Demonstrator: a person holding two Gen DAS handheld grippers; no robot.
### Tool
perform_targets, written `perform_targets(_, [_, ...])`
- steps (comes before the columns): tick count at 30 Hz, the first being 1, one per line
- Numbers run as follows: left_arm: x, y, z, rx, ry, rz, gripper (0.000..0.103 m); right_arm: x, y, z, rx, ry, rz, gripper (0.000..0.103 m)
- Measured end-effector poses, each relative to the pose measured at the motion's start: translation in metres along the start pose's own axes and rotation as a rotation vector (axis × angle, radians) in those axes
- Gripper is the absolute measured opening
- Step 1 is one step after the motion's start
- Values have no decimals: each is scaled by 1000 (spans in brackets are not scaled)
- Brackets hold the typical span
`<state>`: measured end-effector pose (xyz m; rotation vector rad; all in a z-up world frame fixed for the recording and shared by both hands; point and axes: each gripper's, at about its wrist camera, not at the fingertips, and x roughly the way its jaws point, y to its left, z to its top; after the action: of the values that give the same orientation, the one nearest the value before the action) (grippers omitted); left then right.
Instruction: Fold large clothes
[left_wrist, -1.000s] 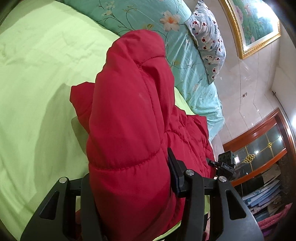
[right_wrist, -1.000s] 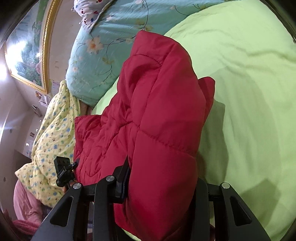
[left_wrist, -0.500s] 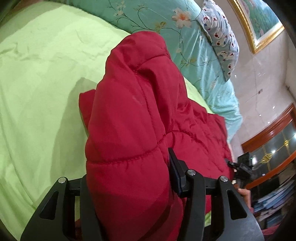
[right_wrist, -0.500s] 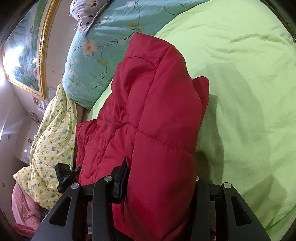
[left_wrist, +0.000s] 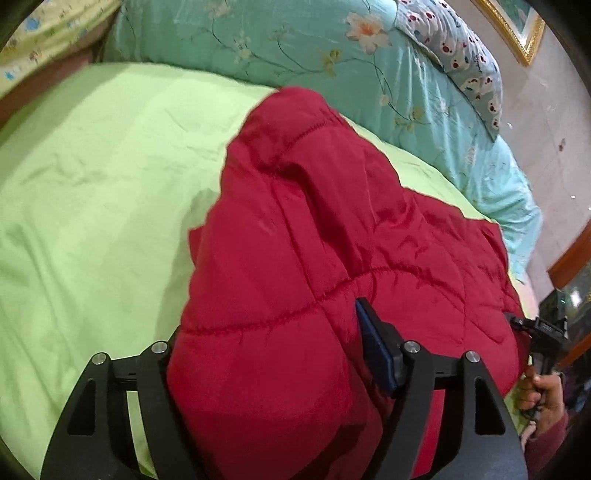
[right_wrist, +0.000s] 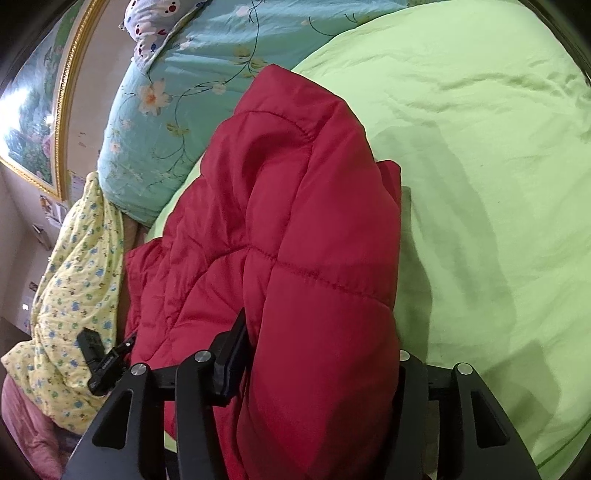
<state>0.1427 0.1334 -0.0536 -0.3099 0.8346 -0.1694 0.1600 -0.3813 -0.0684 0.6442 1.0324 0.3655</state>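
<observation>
Left gripper: jaws are opening, with a fat fold of the red puffer jacket between them. The right-hand pad sits beside the fabric, and I can't really tell if the padding is pinched or just bulging into the gap. Right gripper is the same story: jaws opening, a thick quilted fold filling the space between them. Looks to me like both are letting go after laying a fold down.

The jacket sits on the lime green bedsheet, near the edge closest to the person, bundled into a thick roll. Its long axis runs away from both cameras toward the teal floral duvet at the head end, where its rounded far end stops just short. Flatter jacket panel spreads out between the two grippers.

Holding both near corners makes sense, since puffy fabric springs back unless you set it down evenly. The person's hand shows on the other handle.
</observation>
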Motion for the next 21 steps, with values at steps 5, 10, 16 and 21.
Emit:
perform_targets(5, [-20, -9, 3, 8, -69, 66, 75, -5, 4, -3, -15, -20, -53, 61])
perform_targets(10, [-39, -14, 8, 24, -166, 266, 80, -16, 12, -4, -37, -50, -113, 69])
perform_targets(16, [-59, -9, 16, 11, -201, 217, 80, -34, 25, -3, -74, -110, -158, 72])
perform_targets(21, [-63, -21, 8, 41, -185, 178, 80, -43, 31, -3, -95, -141, -186, 72])
